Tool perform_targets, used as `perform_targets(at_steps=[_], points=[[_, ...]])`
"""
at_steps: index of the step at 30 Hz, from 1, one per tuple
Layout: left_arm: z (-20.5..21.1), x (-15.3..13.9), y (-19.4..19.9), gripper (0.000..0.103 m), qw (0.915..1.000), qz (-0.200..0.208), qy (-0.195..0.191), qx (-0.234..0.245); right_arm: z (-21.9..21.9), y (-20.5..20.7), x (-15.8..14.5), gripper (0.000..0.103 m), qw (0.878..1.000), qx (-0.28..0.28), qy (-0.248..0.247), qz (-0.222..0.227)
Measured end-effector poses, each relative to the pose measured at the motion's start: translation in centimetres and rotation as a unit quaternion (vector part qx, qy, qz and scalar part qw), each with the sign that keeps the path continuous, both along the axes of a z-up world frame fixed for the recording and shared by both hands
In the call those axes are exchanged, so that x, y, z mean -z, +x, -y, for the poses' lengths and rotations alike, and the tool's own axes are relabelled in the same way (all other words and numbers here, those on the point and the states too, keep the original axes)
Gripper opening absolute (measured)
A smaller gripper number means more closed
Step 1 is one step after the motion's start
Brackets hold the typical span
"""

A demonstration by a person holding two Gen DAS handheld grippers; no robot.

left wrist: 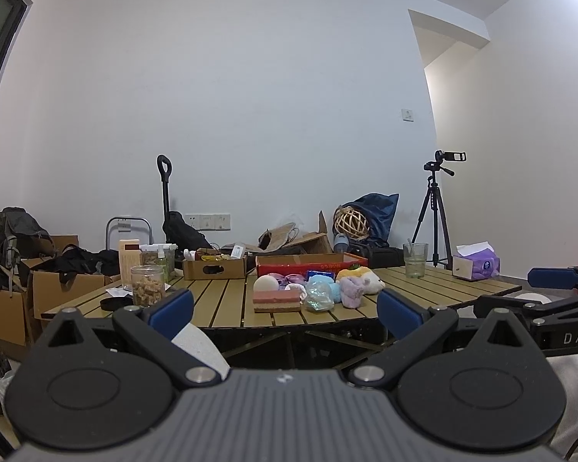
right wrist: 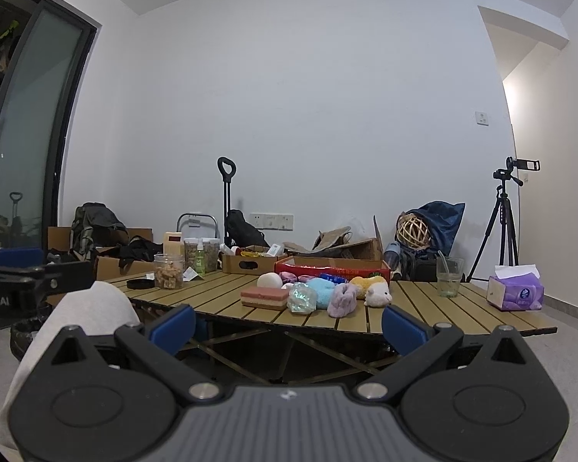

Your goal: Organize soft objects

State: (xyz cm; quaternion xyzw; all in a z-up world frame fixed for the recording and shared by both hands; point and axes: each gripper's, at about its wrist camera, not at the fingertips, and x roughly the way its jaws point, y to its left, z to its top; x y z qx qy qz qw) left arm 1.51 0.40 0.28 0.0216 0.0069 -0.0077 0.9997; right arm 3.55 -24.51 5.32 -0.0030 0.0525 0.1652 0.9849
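A cluster of soft things lies mid-table: a pink layered sponge (left wrist: pixel 276 301) (right wrist: pixel 264 297), a white ball (left wrist: pixel 266 284) (right wrist: pixel 270 280), a clear crinkly bag (left wrist: pixel 318 295) (right wrist: pixel 301 298), a light blue plush (left wrist: pixel 323 283) (right wrist: pixel 323 289), a purple plush (left wrist: pixel 352 292) (right wrist: pixel 342 299) and a white-and-yellow plush (left wrist: pixel 370 279) (right wrist: pixel 375 289). Behind them stands a red box (left wrist: pixel 310 263) (right wrist: pixel 331 265). My left gripper (left wrist: pixel 285 310) is open and empty, short of the table's near edge. My right gripper (right wrist: pixel 288 321) is open and empty, also short of the table.
The slatted wooden table (left wrist: pixel 219 300) (right wrist: pixel 424 308) also holds a snack jar (left wrist: pixel 147 285) (right wrist: pixel 168 270), a black lid (left wrist: pixel 115 302), a cardboard tray (left wrist: pixel 214 267), a glass (left wrist: pixel 415 260) (right wrist: pixel 449 276) and a purple tissue box (left wrist: pixel 477 262) (right wrist: pixel 515 288). A tripod with a camera (left wrist: pixel 435 208) stands at right.
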Motion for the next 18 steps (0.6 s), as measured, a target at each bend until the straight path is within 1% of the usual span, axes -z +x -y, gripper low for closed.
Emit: perform_targets(at_steps=[5,8,11,14,16,18], points=[[-0.5,-0.8,2.6,0.103,1.0000,0.001,0.001,-0.003,-0.1,1.9,-0.5,0.103,1.000,0.002,0.000,0.007],[-0.6,-1.5,5.9,0.103,1.0000,-0.005,0.002,-0.005,-0.1,4.7,-1.3,0.103,1.000,0.008,0.011,0.017],[-1.0,-1.5,9.7,0.103,0.9994,-0.031,-0.014,0.005,-0.1,8.1,-1.5,0.103,1.000,0.020,0.021,0.006],[-1.2,-1.3,13.2,0.103,0.9987,-0.047,-0.016,0.004,-0.1,11.3,-1.0,0.103,1.000,0.025,0.017,-0.002],[-1.3,-1.1,15.3,0.103,0.9980,-0.060,-0.018,0.003,-0.2,13.5,-0.6,0.103,0.999,0.028,0.010,-0.020],[-1.4,-0.9,17.8,0.103,0.9970,-0.075,-0.016,0.004,-0.2,16.2,-0.3,0.103,0.999,0.018,0.013,-0.046]])
